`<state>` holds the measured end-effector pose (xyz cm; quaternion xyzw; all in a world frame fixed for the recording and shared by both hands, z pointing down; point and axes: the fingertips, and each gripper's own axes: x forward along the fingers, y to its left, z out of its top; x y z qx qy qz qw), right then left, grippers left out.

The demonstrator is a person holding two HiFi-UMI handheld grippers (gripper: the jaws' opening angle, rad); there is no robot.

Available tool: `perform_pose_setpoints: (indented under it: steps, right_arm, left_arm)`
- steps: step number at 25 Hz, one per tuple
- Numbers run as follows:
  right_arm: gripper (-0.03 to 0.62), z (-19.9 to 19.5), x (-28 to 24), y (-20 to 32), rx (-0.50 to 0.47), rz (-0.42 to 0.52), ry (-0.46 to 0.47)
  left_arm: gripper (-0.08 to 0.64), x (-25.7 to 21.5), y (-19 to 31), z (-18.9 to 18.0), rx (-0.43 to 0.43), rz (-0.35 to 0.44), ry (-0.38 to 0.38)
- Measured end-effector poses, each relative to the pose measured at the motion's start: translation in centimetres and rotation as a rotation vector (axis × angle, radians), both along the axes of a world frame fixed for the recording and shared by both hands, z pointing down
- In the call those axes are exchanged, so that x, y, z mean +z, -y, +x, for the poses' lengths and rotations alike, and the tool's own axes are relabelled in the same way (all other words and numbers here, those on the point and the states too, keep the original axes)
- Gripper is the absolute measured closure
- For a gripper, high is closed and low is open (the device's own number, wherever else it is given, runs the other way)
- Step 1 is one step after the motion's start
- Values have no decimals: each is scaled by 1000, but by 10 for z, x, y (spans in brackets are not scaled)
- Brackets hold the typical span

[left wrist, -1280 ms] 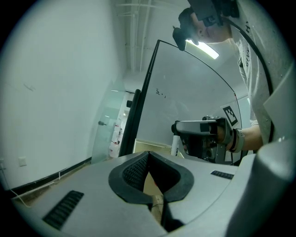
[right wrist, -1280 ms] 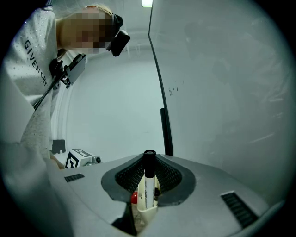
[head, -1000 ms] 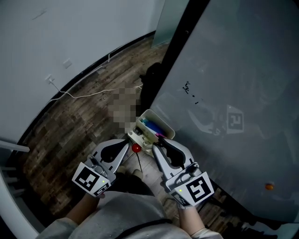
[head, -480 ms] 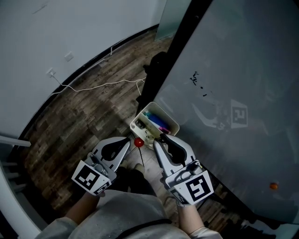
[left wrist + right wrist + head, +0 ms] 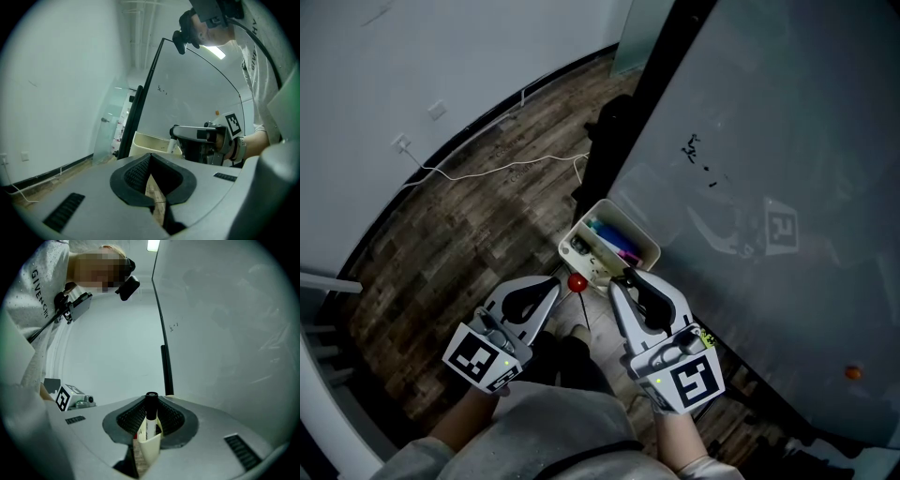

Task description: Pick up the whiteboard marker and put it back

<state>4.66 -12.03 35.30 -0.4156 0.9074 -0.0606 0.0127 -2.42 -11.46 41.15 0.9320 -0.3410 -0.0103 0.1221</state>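
**One step left: marker in the jaws, at the tray**

The right gripper (image 5: 149,417) is clamped on the whiteboard marker (image 5: 151,423). The marker stands upright between the ribbed pads, black cap on top. Its white barrel runs down behind the cream rim of the tray (image 5: 149,448), which sits right under the jaws. So the pick-up looks done. What seems left is to lower the marker into the tray and let go.

In the head view this gripper points forward, away from the person, with its nose at the tray's near rim. Other markers lie in the tray just ahead of it. The whiteboard (image 5: 769,141) rises beyond the gripper and to its right.

The left gripper (image 5: 151,161) hangs just beside it on the left, roughly parallel. Its jaws are closed tip to tip on nothing, and only floor shows through the gap under them. A small red knob (image 5: 577,282) sits between the two noses.
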Motion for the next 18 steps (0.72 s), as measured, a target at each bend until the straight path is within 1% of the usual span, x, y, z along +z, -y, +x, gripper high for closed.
perform_pose_setpoints:
  steps: [9, 18]
  right_arm:
    - [506, 9, 3, -9, 31, -2, -42]
    - [506, 12, -3, -21, 44, 4, -29]
  left_arm:
    - [545, -3, 0, 6, 19, 3, -6]
    - [545, -5, -5, 11, 40, 0, -13]
